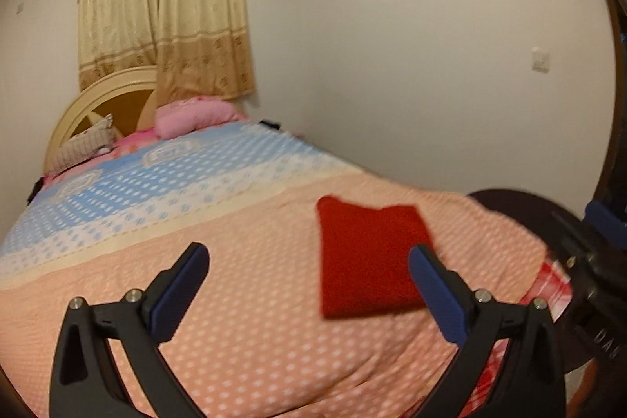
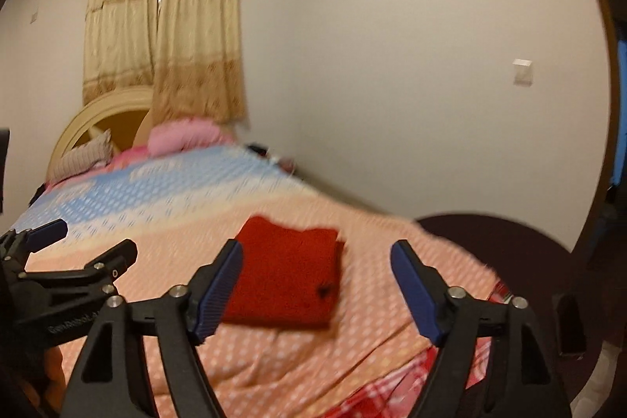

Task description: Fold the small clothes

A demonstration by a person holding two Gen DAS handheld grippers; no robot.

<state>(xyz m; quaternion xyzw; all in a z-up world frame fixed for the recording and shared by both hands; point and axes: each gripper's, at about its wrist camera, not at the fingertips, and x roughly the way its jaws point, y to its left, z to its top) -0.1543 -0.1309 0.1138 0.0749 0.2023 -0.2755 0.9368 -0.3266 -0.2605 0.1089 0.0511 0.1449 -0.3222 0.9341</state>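
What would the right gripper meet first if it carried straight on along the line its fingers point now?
Probably the folded red garment on the bedspread. The open right gripper points slightly downward with the garment's right half between its fingers; depth is unclear, so it could land on the spread just beyond.

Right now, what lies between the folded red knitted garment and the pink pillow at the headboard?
Only bare dotted bedspread, peach then blue, separates the red garment from the pink pillow; the left wrist view shows it.

bedspread (image 1: 243, 300) open, red garment (image 1: 364, 261) centre
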